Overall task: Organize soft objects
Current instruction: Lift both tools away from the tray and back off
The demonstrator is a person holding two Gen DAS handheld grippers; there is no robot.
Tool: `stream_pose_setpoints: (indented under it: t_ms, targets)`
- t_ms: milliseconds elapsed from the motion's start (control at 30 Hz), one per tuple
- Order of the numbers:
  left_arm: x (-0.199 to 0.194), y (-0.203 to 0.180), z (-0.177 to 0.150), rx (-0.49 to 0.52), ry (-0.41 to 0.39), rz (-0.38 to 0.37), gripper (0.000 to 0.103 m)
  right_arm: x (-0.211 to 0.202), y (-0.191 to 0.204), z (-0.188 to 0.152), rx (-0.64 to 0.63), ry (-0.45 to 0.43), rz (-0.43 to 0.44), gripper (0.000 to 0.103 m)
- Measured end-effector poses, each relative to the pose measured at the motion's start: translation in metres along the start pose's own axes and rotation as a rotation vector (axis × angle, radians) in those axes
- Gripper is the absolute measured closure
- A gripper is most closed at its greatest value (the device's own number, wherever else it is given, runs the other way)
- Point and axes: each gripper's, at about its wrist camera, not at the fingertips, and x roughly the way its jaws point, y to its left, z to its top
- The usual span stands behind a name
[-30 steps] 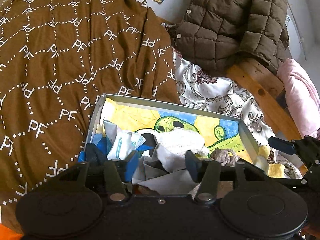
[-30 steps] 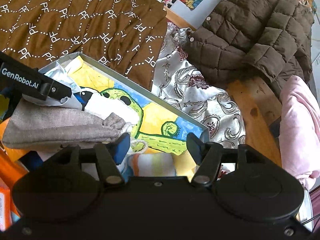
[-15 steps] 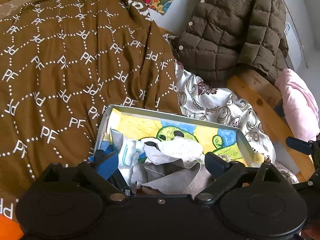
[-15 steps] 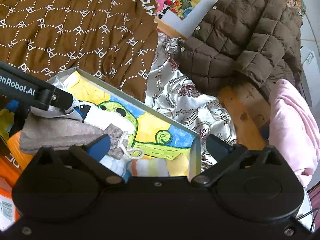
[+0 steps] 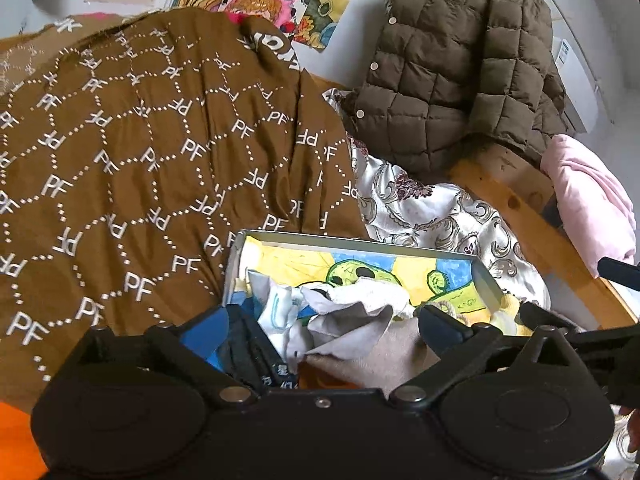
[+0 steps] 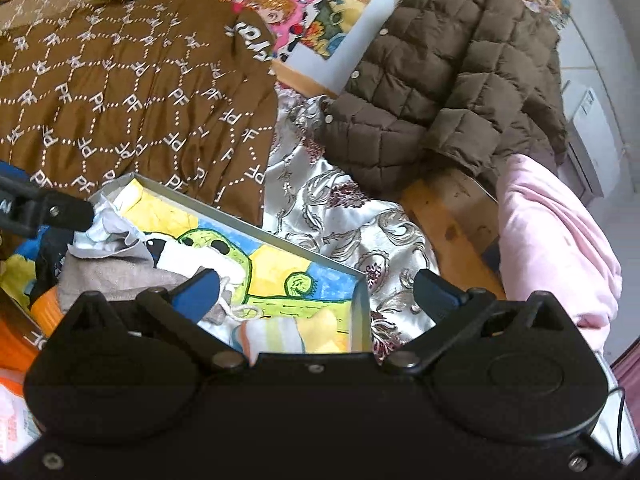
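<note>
So we've got both grippers hovering over the box right now, and both sets of jaws have just been opening and stand wide apart with nothing clamped in them. The left gripper sits above the pile of soft stuff: a grey cloth lies between its fingers but the pads aren't pressing it, with a white cloth just past it at 12 o'clock and a dark blue item by the left finger. The right gripper is over the box's near right corner, and in its view the striped sock lies inside the box at about 6 o'clock, a drawstring curling beside it. The box bottom shows a yellow, blue and green cartoon drawing. Around the box: the brown PF blanket at 10 o'clock, touching the box's far edge, a silvery patterned fabric at 1 o'clock, the quilted brown jacket beyond that, and a pink cloth at 3 o'clock over the wooden frame. Posters on the wall at 12.
</note>
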Motion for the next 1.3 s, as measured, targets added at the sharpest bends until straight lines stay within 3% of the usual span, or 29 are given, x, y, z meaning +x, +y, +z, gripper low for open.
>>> stream_pose_setpoints:
  t_ms: [600,1300]
  targets:
    - [-0.093,-0.018,-0.048,0.099,-0.002,0.031,0.001,-0.123,-0.046,-0.054,0.285,-0.018,0.075,0.001]
    - [-0.217,-0.038,-0.125,0.206,-0.003,0.098,0.001,-0.298,-0.051,-0.161,0.475,-0.001,0.21,0.001]
